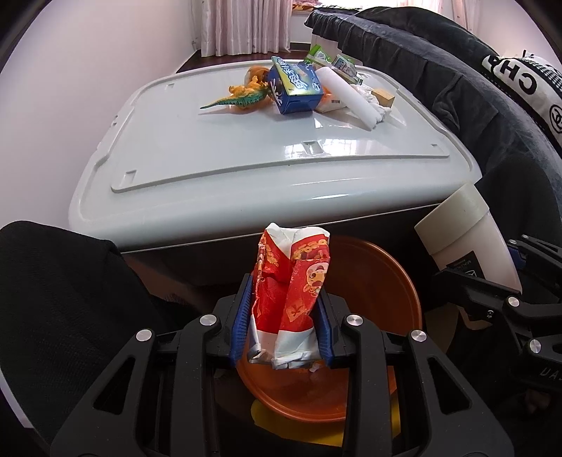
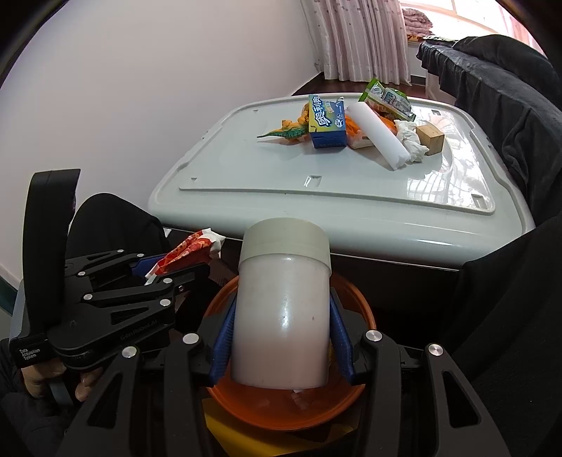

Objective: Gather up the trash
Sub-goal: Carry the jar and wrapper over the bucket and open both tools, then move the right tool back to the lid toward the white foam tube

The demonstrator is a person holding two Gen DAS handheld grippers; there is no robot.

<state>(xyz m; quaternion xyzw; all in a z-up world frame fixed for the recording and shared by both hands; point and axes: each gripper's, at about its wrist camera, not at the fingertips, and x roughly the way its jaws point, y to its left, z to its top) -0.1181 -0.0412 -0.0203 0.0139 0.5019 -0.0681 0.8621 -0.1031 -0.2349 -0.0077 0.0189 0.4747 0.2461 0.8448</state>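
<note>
Here the left gripper (image 1: pixel 285 327) is clamped on a crumpled red and white paper wrapper (image 1: pixel 291 295), its blue pads pressing both sides, held above the round orange plastic bin (image 1: pixel 393 281) on the floor. Just to its right, the right gripper (image 2: pixel 281 337) is closed around a white cylindrical plastic jar with a cream lid (image 2: pixel 282 302), also poised over that bin's mouth.

Beyond both, a pale grey plastic storage-box lid (image 1: pixel 196 140) serves as a tabletop. At its far end lies a heap: a green and orange toy dinosaur (image 1: pixel 242 98), a blue cardboard box (image 1: pixel 295 88), a white foam roll (image 1: pixel 347 95), crumpled white tissue (image 2: pixel 409 139), a small wooden block (image 2: pixel 430 139) and a green snack packet (image 2: pixel 386 96).

Dark clothing (image 1: pixel 474 91) is draped along the right. Pink curtains (image 1: pixel 242 24) hang at the far wall.
</note>
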